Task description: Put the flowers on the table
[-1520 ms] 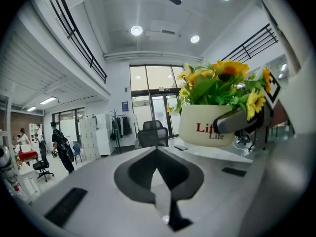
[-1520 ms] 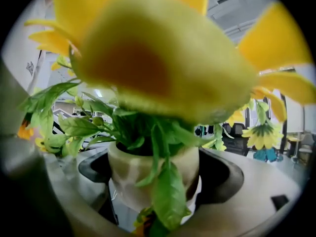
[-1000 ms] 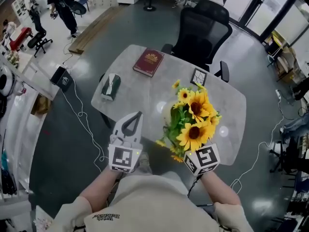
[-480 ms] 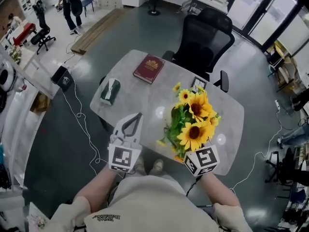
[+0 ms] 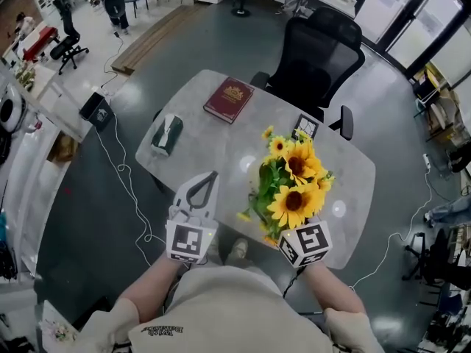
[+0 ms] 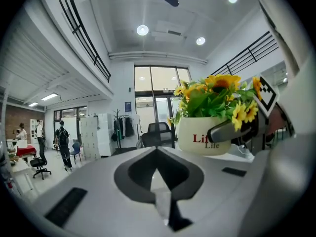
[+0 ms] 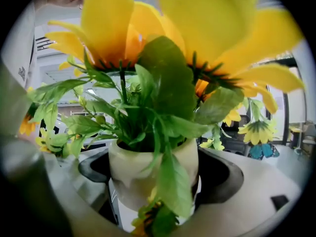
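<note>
Right gripper is closed on the white pot, jaws against its two sides low on the wall. Flowers stand upright, blocking most of that view. Left gripper has its jaws together and holds nothing, just left of the pot. In the head view the pot is over the near middle of the table. Can't tell if the base touches, though the left gripper view suggests it's raised. Pot looks stiff, smooth, likely glazed, so slippery, and it could chip if dropped. The tall bunch probably makes it top-heavy. Leaves and petals are soft and no good to hold, so grip the pot wall and keep it level. Bare tabletop ahead, with the book well away.
</note>
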### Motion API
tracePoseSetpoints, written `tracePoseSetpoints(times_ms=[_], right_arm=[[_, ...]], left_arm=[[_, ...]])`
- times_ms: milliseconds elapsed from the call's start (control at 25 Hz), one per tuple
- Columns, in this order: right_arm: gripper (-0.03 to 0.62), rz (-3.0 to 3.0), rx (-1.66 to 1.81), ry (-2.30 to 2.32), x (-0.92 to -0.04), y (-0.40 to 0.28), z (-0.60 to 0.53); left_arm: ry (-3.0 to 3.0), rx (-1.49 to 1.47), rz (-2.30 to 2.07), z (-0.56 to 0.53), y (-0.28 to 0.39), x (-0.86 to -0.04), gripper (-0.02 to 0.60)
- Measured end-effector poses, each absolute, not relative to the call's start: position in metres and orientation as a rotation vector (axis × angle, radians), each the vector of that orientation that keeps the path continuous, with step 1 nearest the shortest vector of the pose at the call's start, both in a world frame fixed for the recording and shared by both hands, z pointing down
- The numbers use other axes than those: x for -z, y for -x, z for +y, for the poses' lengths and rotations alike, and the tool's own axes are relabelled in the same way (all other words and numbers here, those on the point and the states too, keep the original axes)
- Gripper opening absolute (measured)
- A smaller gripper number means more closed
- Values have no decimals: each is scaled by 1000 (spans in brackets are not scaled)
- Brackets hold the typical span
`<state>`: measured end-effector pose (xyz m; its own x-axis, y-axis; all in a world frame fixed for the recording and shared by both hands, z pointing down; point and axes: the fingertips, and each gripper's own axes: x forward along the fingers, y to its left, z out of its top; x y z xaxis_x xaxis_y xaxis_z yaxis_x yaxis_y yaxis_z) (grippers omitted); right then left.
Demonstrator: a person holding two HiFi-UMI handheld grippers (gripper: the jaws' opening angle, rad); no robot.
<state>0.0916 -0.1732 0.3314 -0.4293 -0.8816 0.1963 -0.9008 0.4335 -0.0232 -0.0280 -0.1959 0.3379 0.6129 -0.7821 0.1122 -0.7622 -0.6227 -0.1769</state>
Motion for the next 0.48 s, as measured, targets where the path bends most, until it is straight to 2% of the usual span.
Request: tracePoseSetpoints(times_ms=[480], right_arm=[[509,-2526,-167,-1584,-351,-94,-232]], left_arm=[[2715,252,1356,-254,25,-358,5]])
